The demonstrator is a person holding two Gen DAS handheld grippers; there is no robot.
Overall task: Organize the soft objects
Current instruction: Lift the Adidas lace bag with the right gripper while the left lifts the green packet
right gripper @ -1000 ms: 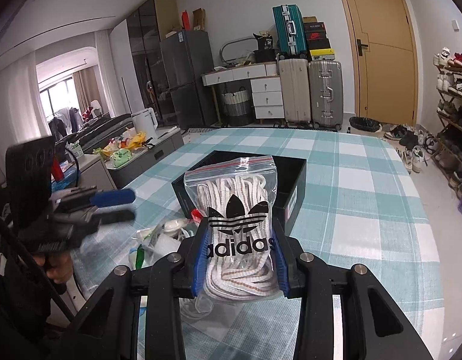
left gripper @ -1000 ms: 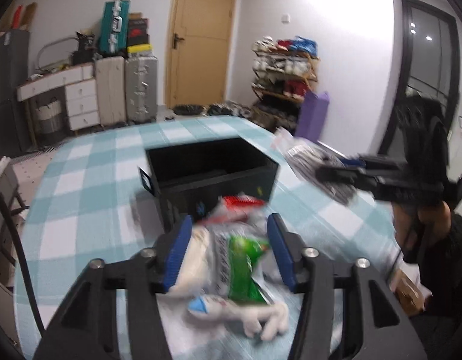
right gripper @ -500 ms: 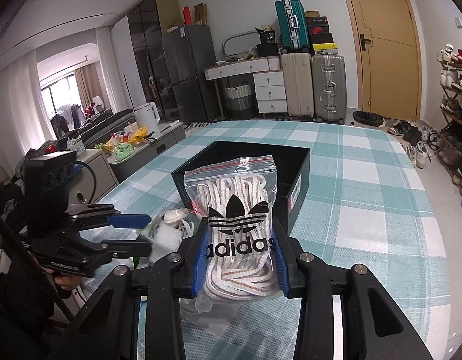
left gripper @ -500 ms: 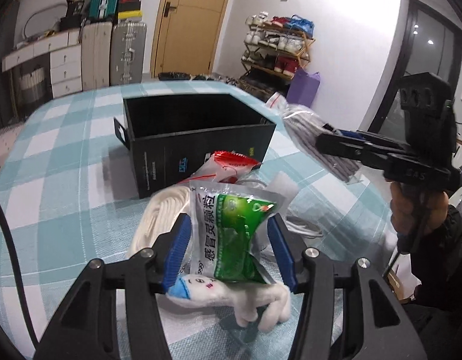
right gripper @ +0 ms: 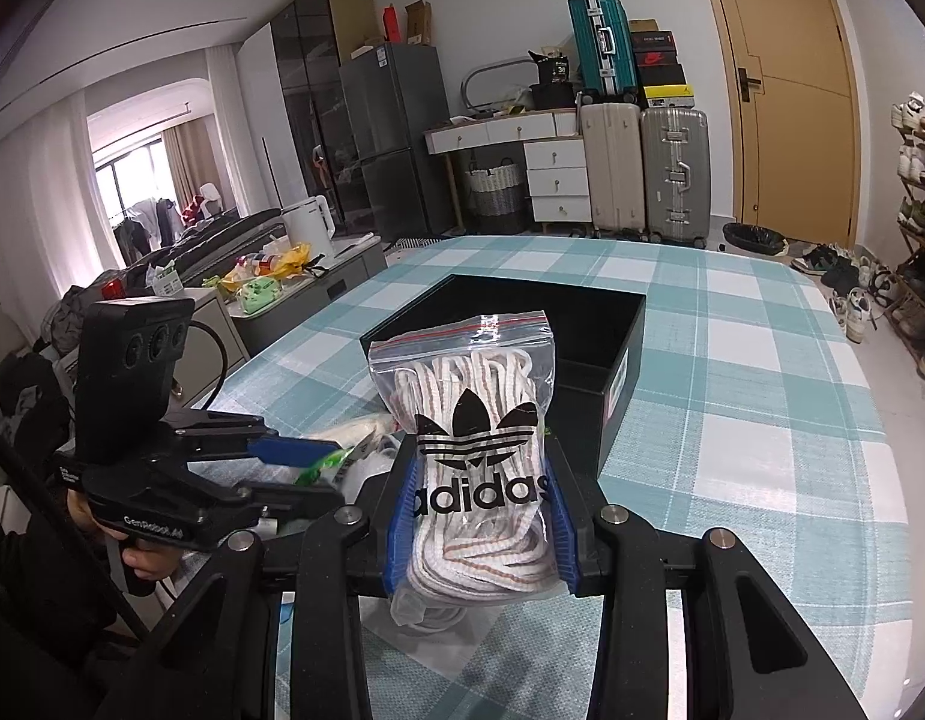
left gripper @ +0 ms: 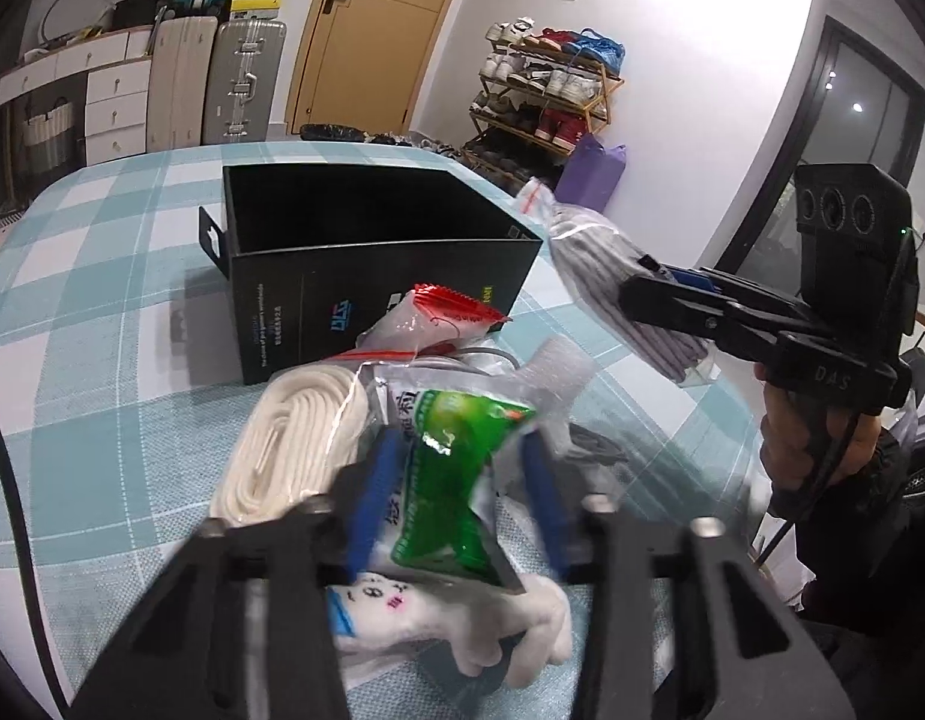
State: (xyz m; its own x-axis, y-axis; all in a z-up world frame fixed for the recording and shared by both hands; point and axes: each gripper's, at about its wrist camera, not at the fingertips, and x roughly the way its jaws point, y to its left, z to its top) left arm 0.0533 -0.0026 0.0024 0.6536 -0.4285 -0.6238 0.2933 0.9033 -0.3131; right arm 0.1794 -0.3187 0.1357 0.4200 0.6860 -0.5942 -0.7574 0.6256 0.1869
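Soft packets, left wrist view: green foil packet (left gripper: 456, 480) sits between the blue pads of the left tool (left gripper: 459, 510), whose jaws are closing on it; crinkled, glossy, atop the pile on the checked tabletop (left gripper: 102, 324).
Hard to make out: tool blurred.
Right wrist view: right tool (right gripper: 483, 516) pinches clear zip bag of laces (right gripper: 474, 420), before black box (right gripper: 606, 324).

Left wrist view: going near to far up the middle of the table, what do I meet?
Plush toy → green packet between the closing left hand-held gripper → red-topped packet → black box.
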